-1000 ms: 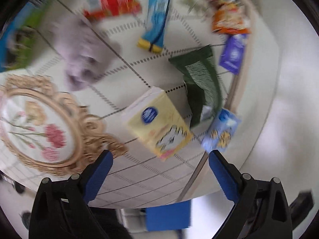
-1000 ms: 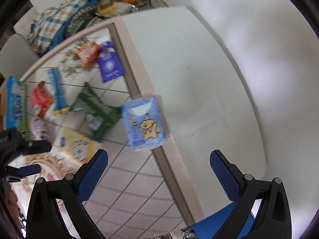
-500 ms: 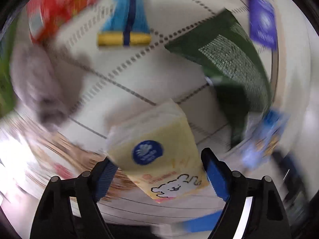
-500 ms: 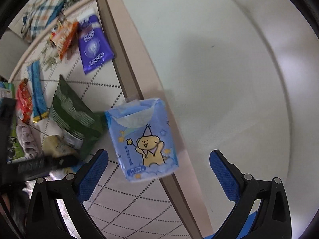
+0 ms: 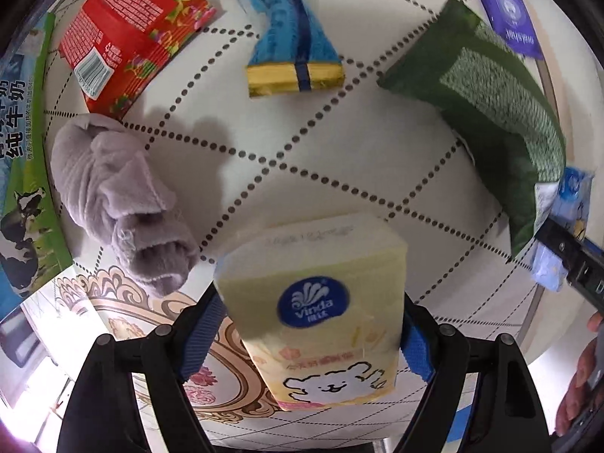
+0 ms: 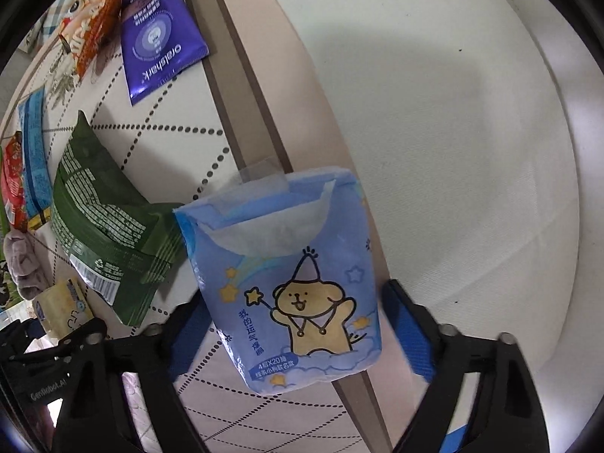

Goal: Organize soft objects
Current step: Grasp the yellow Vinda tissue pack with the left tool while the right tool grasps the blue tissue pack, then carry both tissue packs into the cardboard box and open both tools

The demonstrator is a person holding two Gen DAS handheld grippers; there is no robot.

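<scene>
A yellow tissue pack (image 5: 321, 313) lies on the quilted table cover between the blue pads of my left gripper (image 5: 307, 336); the pads touch or nearly touch its sides, so the grip is unclear. A blue tissue pack (image 6: 290, 275) with a bear print lies on the table's edge, between the fingers of my right gripper (image 6: 298, 339), which is open with gaps on both sides. A grey rolled sock (image 5: 120, 196) lies left of the yellow pack. The yellow pack also shows in the right wrist view (image 6: 64, 307).
A green snack bag (image 5: 487, 113), a blue-and-yellow packet (image 5: 292, 45), a red packet (image 5: 120, 34), a purple pouch (image 5: 509, 11) and a milk carton (image 5: 22, 158) lie around. An ornate floral plate (image 5: 158, 343) sits at the near left. The table edge (image 6: 241, 87) borders white floor.
Both grippers have come down and forward. The left one now has the yellow pack between its pads. The right one now straddles the blue pack.
</scene>
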